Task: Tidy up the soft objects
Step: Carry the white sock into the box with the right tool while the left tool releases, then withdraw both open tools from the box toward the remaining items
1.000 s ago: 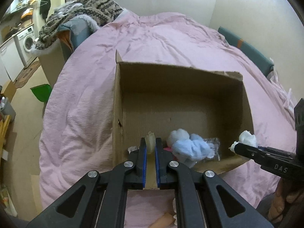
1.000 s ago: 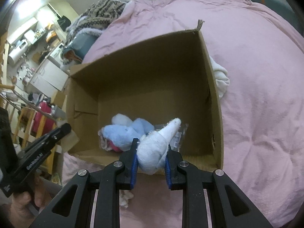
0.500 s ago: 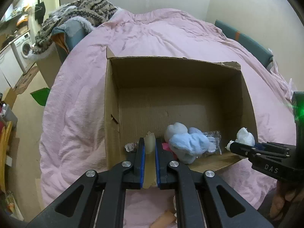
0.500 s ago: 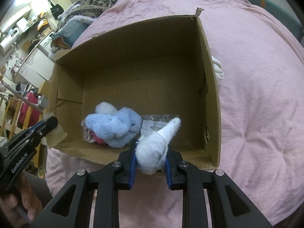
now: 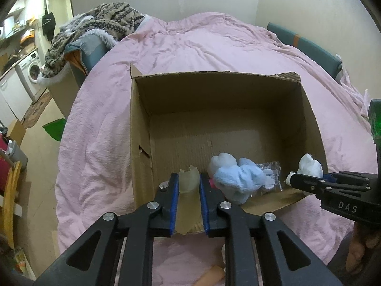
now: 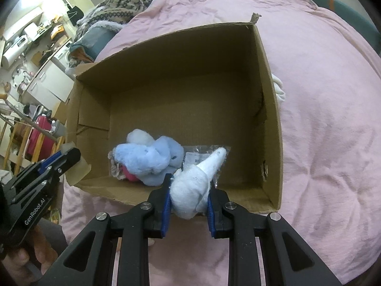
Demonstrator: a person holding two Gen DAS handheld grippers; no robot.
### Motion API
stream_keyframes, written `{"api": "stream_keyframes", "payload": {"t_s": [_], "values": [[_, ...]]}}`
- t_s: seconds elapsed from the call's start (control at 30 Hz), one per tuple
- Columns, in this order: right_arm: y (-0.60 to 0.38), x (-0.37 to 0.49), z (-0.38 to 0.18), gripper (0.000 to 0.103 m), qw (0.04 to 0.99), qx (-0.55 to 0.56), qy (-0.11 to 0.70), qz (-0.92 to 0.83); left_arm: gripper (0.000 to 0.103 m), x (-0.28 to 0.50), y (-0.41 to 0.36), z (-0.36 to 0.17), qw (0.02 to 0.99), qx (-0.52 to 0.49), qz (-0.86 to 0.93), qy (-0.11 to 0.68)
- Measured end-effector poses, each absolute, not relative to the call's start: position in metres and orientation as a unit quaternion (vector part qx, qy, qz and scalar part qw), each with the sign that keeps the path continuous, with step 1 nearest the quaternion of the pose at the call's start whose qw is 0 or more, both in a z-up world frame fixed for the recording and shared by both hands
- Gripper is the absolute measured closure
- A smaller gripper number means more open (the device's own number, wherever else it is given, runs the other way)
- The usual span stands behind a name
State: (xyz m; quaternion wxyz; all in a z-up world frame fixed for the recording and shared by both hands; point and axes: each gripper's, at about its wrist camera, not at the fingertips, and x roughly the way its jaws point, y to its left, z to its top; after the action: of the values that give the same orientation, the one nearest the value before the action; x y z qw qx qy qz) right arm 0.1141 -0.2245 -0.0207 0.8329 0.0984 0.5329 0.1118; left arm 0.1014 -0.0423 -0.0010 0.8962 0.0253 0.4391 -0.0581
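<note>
An open cardboard box (image 5: 140, 128) (image 6: 271, 124) sits on a pink bed. Inside at its near side lie a light blue plush (image 5: 238, 181) (image 6: 147, 159), something pink under it and a clear plastic bag (image 5: 271, 176). My left gripper (image 5: 188, 183) is shut on a beige, translucent soft piece (image 5: 189, 181) over the box's near left edge. My right gripper (image 6: 189, 190) is shut on a white soft object (image 6: 197, 181) (image 5: 309, 168) at the box's near right edge. Each gripper shows in the other's view, the right (image 5: 289, 181), the left (image 6: 73, 153).
The pink duvet (image 5: 204, 47) covers the bed around the box. A patterned blanket pile (image 5: 95, 28) lies at the far left. White cloth (image 6: 278, 88) peeks out beside the box's right wall. A washing machine (image 5: 31, 71) and green bin (image 5: 54, 128) stand on the floor left.
Both grippers have come closer to the box's near edge, still holding their objects. The box looms larger and more centred in both views.
</note>
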Motion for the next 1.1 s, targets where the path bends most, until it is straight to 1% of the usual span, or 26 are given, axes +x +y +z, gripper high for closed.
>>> {"api": "stream_keyframes", "payload": {"t_s": [0.03, 0.13, 0.17, 0.2, 0.23, 0.27, 0.3, 0.33, 0.73, 1.1], "values": [[-0.225, 0.114, -0.020, 0.077, 0.833, 0.102, 0.532, 0.114, 0.084, 0.101, -0.042, -0.001, 0.897, 0.026, -0.056, 0.438], [-0.228, 0.112, -0.019, 0.074, 0.833, 0.110, 0.529, 0.117, 0.069, 0.101, -0.041, 0.000, 0.899, 0.027, -0.048, 0.434], [-0.229, 0.113, -0.019, 0.070, 0.833, 0.112, 0.529, 0.117, 0.059, 0.101, -0.041, 0.001, 0.900, 0.028, -0.045, 0.433], [-0.229, 0.113, -0.019, 0.062, 0.833, 0.115, 0.529, 0.116, 0.055, 0.101, -0.040, 0.002, 0.902, 0.028, -0.042, 0.430], [-0.231, 0.113, -0.018, 0.055, 0.833, 0.119, 0.528, 0.116, 0.047, 0.100, -0.039, 0.003, 0.903, 0.029, -0.039, 0.427], [-0.232, 0.112, -0.017, 0.043, 0.834, 0.124, 0.525, 0.116, 0.044, 0.100, -0.038, 0.004, 0.905, 0.029, -0.037, 0.424], [-0.233, 0.112, -0.015, 0.038, 0.836, 0.129, 0.521, 0.115, 0.044, 0.100, -0.038, 0.005, 0.906, 0.029, -0.036, 0.422], [-0.234, 0.111, -0.013, 0.037, 0.838, 0.132, 0.516, 0.114, 0.043, 0.100, -0.037, 0.005, 0.905, 0.030, -0.033, 0.422], [-0.230, 0.109, -0.005, 0.037, 0.845, 0.120, 0.506, 0.128, 0.043, 0.100, -0.036, 0.007, 0.908, 0.030, -0.025, 0.418], [-0.235, 0.096, 0.001, 0.037, 0.843, 0.139, 0.504, 0.122, 0.043, 0.081, -0.020, 0.021, 0.909, 0.020, -0.004, 0.416]]}}
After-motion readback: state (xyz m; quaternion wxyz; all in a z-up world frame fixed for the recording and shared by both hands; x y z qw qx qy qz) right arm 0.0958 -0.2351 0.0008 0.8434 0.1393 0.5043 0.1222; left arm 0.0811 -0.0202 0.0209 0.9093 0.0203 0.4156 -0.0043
